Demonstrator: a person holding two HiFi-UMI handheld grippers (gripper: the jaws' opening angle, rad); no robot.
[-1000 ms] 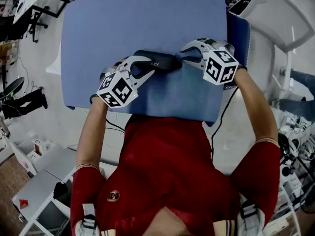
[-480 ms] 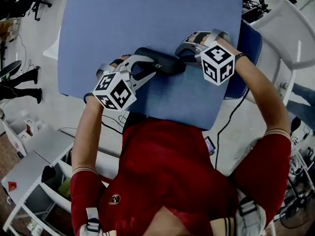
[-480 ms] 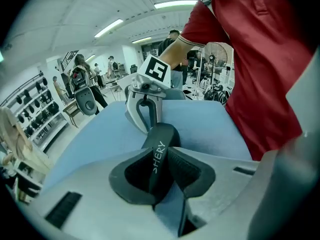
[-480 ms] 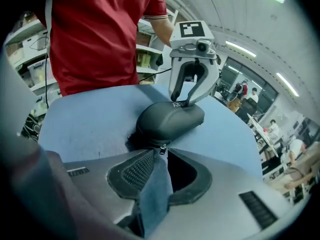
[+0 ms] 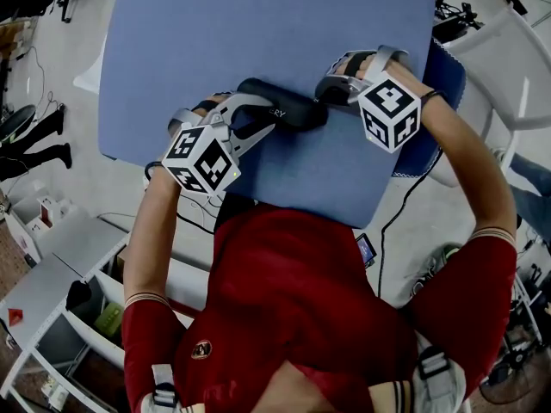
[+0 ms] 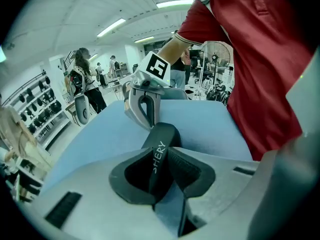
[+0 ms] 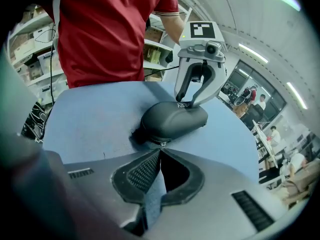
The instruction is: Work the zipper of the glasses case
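- On the blue table (image 5: 258,33), our left gripper (image 6: 161,156) clamps the black glasses case (image 5: 291,110).
- Our right gripper (image 7: 160,151) has just closed its jaws on the zipper pull (image 7: 161,144).
- We see shelves (image 6: 42,109) and people (image 6: 86,84) behind.

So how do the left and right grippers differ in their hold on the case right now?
The left gripper has its jaws apart, clamped on one end of the case. The right gripper has jaws that have just been closing and meet at the zipper pull, seemingly pinching it. Left holds the body, right only the pull. Both angle down at opposite ends.
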